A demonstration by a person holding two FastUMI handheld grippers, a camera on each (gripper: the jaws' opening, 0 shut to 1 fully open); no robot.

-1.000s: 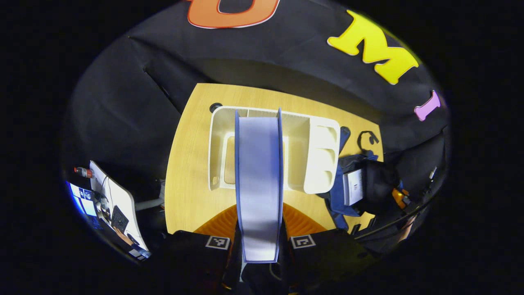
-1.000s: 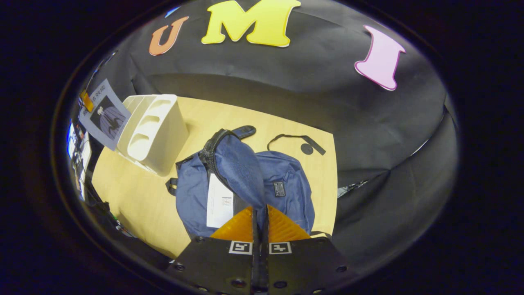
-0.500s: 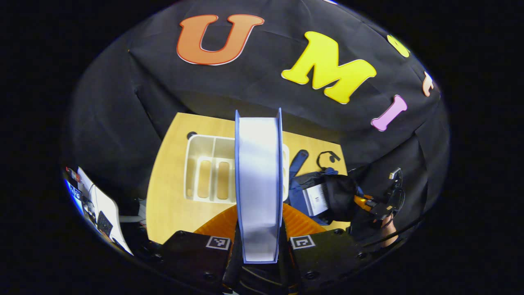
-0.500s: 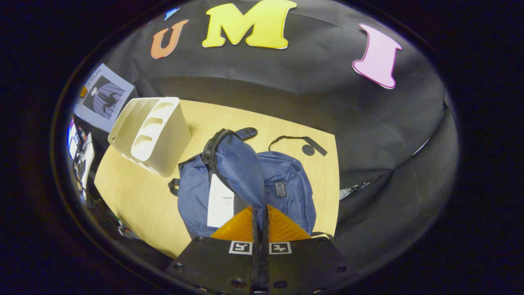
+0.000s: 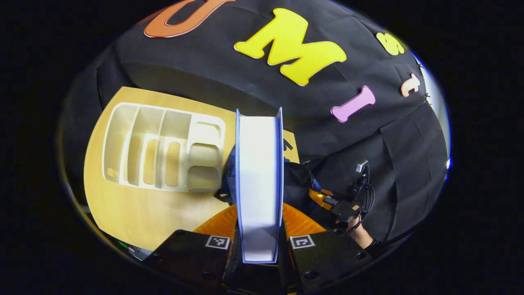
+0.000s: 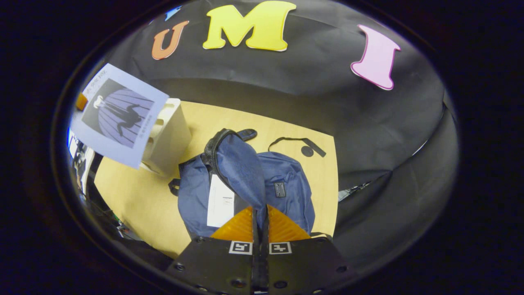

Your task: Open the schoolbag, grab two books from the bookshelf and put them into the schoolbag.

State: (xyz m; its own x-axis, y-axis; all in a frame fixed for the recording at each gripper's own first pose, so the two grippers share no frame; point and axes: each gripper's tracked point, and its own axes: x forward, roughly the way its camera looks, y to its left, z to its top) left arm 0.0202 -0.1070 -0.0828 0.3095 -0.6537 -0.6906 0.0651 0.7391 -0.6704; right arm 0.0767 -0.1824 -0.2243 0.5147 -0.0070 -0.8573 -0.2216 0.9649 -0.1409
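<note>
Over the last second the left gripper (image 5: 259,229) has carried the book (image 5: 259,180) up and off the bookshelf (image 5: 163,153) and swung it toward the schoolbag (image 6: 241,180). In the right gripper view the book's cover now hangs in the air in front of the bookshelf, above the desk's (image 6: 204,119) left part, where a second ago it sat small at the far left. Judged from this, the second book is on its way to the bag, and insertion remains.

The book stands edge-on between the left gripper's fingers, which clamp its two covers near the lower end; the page block points away from the camera.

The right gripper (image 6: 260,223) has its fingers pressed together on the bag's flap (image 6: 239,172), holding it raised so the mouth stays open. A white book (image 6: 220,200) lies already inside the opening. The bag lies near the desk's right edge, just beside the bookshelf.
</note>
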